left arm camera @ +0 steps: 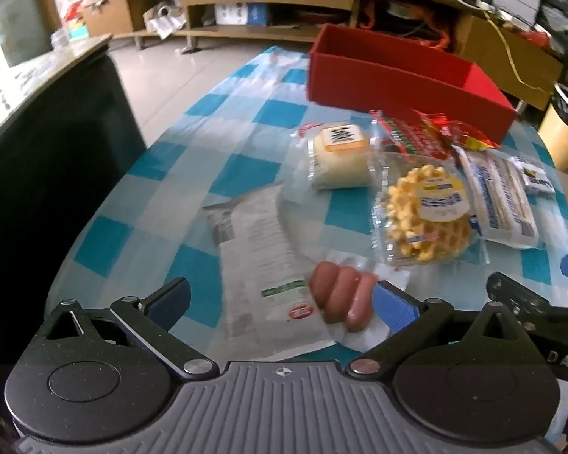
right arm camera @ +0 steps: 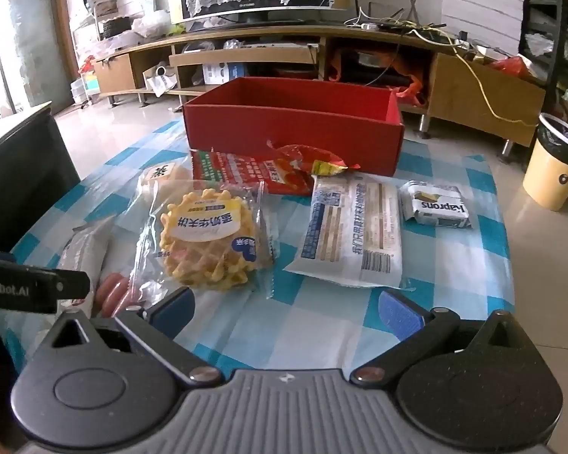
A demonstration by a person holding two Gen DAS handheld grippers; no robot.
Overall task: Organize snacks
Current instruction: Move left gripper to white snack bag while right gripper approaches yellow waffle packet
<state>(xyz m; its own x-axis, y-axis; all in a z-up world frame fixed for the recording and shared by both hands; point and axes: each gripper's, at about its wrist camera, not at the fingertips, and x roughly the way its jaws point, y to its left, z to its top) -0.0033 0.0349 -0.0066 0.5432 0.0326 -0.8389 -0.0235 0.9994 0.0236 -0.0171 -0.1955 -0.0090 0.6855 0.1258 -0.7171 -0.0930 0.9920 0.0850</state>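
Snack packets [right arm camera: 354,229], seven, red box [right arm camera: 291,128], one

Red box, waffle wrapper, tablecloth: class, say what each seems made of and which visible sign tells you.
Red box: probably matte cardboard, with thin flat walls and sharp folded corners.
Waffle wrapper: clear glossy plastic film; the waffle shows through, edges crimped.
Tablecloth: likely thin plastic sheet, with a slight sheen and creases.

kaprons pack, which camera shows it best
The right wrist view: the small Kaprons pack lies whole and unobstructed on the checked tablecloth, its printed name readable though upside down. In the left wrist view it sits small, distorted and blurred near the right edge, label unreadable.
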